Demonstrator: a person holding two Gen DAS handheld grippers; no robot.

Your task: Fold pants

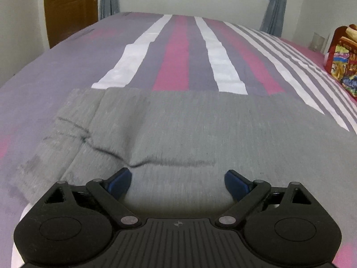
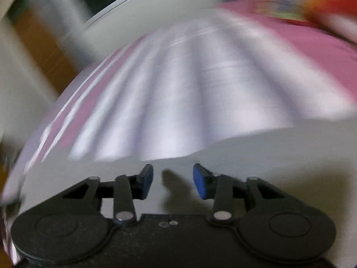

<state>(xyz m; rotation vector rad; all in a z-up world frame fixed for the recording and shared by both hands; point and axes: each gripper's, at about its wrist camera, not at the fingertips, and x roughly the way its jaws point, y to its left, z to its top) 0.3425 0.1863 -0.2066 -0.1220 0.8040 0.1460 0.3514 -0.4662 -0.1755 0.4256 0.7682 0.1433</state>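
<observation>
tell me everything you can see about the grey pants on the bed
The pants are grey with a fine ribbed look, lying flat on the striped bedsheet. They look already folded, with a straight far edge. A layered edge with dark seam lines shows at the left, and a crease runs across the near part. The open left claw hangs over them, gripping nothing.

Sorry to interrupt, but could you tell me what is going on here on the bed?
A person with tongs in each hand is folding grey pants laid flat on a striped bedspread. The left tongs hover open over the pants, gripping nothing. The right tongs are partly open and empty; their view is heavily blurred.
</observation>
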